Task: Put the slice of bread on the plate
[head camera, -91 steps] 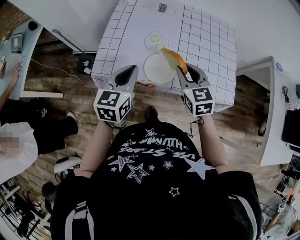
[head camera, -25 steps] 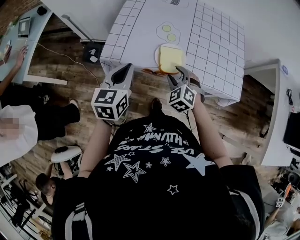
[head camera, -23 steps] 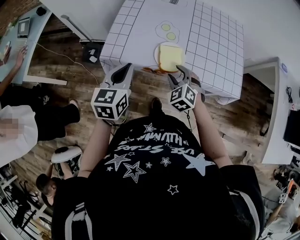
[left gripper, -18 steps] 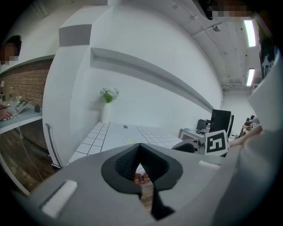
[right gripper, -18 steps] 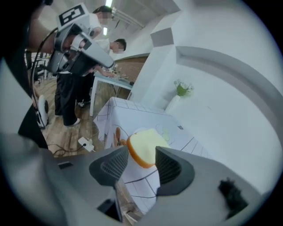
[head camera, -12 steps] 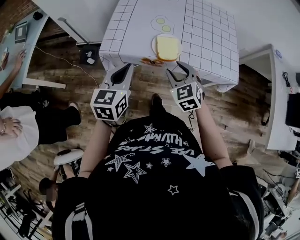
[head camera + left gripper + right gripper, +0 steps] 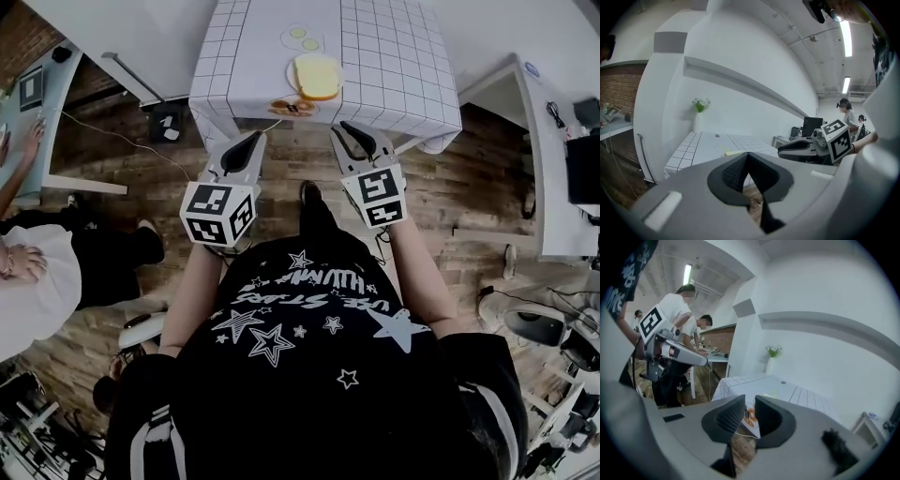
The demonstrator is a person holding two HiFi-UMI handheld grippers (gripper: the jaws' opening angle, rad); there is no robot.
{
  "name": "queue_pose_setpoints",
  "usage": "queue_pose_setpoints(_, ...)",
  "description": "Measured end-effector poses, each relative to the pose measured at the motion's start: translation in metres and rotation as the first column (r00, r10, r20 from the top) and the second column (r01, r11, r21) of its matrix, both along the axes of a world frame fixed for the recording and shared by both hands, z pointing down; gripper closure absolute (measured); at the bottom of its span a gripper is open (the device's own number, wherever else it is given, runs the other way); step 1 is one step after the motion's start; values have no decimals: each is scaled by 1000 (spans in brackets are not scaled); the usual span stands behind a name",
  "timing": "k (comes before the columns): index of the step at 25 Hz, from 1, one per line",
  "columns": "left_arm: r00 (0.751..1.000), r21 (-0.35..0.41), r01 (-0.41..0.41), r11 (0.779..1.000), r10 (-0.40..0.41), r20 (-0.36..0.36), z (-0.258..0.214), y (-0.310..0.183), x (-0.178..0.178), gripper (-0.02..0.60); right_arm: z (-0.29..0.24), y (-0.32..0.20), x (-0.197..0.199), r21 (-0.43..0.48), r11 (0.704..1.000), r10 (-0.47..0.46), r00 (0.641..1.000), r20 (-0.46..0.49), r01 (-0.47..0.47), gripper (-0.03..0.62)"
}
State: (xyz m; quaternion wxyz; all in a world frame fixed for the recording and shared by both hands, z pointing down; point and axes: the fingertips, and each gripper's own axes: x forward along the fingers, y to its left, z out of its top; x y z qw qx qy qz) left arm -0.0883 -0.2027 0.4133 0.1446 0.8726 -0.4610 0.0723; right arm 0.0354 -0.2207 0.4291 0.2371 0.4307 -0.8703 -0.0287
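Observation:
The yellow slice of bread (image 7: 317, 75) lies flat on the white plate (image 7: 292, 73) near the front edge of the checked table (image 7: 403, 66). Both grippers hang over the wood floor, short of the table and apart from the bread. My left gripper (image 7: 247, 148) has its jaws together with nothing in them; its tips (image 7: 748, 155) meet. My right gripper (image 7: 354, 139) is closing, and a narrow empty gap still shows between its pads (image 7: 749, 401). The left gripper view catches the bread (image 7: 727, 152) low on the table.
A fried-egg print (image 7: 303, 37) lies behind the plate and an orange print (image 7: 286, 107) marks the cloth's front edge. A vase with a plant (image 7: 699, 110) stands at the table's far end. A white desk (image 7: 553, 141) is at the right; people (image 7: 37, 281) are at the left.
The right gripper let go of the bread on the plate, and the bread stays there. Both grippers have drawn back from the table over the floor; the right one's jaws have narrowed.

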Motion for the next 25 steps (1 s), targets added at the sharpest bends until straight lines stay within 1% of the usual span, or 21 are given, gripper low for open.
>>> queue_pose_setpoints(3,999,10,-43,999,43,-6,-3,12,6,573,-11,22,4,-4,1000,20,996,88,-20,544)
queue_pose_setpoints(6,997,7,-79,997,79,-13,-2,24,12,572,-14,43,7,-5,999,39,993,112,-39,563)
queue_pose_setpoints(11,992,0,-127,992,127,-19,0,44,23,572,-6,71,10,-81,996,49,984,170,-36,577)
queue_pose_setpoints(14,990,-9,-136,991,136,-27,2,52,23,572,-9,80,10,-81,996,55,981,187,-41,579)
queue_pose_setpoints(17,991,-23,-134,991,134,-16,9,60,23,572,-8,88,11,-61,998,45,987,157,-36,580)
queue_pose_setpoints(20,994,-22,-110,994,109,-28,9,64,24,572,-9,90,17,-45,999,29,991,132,-23,580)
queue_pose_setpoints(25,997,-14,-82,997,81,-19,0,68,36,572,-23,91,33,-40,999,40,978,204,-32,580)
